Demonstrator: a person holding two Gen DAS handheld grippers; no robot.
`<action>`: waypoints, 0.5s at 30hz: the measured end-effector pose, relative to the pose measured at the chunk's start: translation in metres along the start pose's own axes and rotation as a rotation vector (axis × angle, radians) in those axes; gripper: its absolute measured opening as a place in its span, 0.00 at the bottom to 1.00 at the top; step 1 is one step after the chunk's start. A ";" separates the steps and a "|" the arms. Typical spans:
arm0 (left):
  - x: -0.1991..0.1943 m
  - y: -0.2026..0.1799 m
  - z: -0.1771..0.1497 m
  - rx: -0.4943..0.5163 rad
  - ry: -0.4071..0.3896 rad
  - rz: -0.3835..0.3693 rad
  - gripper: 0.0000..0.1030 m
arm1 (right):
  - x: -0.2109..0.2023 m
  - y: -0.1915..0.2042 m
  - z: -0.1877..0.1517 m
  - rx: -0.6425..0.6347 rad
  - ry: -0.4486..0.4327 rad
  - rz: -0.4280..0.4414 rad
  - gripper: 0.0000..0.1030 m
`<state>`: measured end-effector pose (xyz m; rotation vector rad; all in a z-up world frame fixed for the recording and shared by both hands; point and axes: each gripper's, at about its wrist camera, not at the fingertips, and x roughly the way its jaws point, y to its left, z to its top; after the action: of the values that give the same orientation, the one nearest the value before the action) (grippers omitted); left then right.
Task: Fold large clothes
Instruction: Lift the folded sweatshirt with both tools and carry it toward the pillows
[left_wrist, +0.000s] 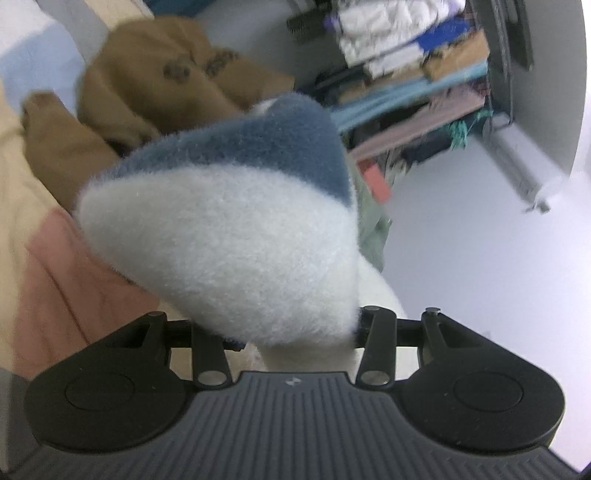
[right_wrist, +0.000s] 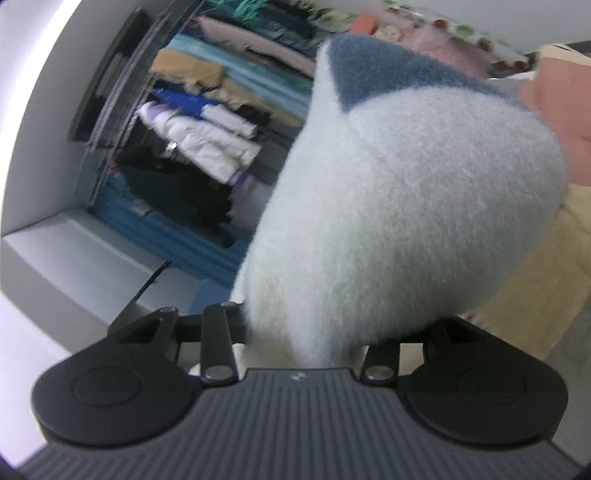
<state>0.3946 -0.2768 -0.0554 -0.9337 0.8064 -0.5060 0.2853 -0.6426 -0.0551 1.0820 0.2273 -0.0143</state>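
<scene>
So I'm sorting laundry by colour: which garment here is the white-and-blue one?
The fluffy fleece garment bunched in both grippers, white with a slate-blue patch. The brown garment behind it lies on the bed, plain tan and not fluffy.

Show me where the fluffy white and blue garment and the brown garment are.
fluffy white and blue garment (left_wrist: 229, 236): left wrist view, on its white part.
brown garment (left_wrist: 147, 92): left wrist view, on its upper middle, near the dark prints.

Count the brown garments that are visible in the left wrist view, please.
1: a brown garment lies crumpled at upper left, behind the fleece. More may be hidden behind that fleece.
</scene>
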 end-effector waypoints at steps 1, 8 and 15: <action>0.014 0.003 -0.005 0.007 0.014 0.007 0.48 | -0.001 -0.014 0.000 0.009 -0.004 -0.009 0.46; 0.076 0.052 -0.031 0.046 0.095 0.060 0.49 | 0.009 -0.090 -0.012 0.076 0.009 -0.075 0.46; 0.096 0.095 -0.050 0.114 0.116 0.079 0.49 | 0.014 -0.145 -0.047 0.146 0.038 -0.092 0.46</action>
<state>0.4174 -0.3194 -0.1911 -0.7691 0.9064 -0.5352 0.2732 -0.6679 -0.2054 1.2167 0.3141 -0.0945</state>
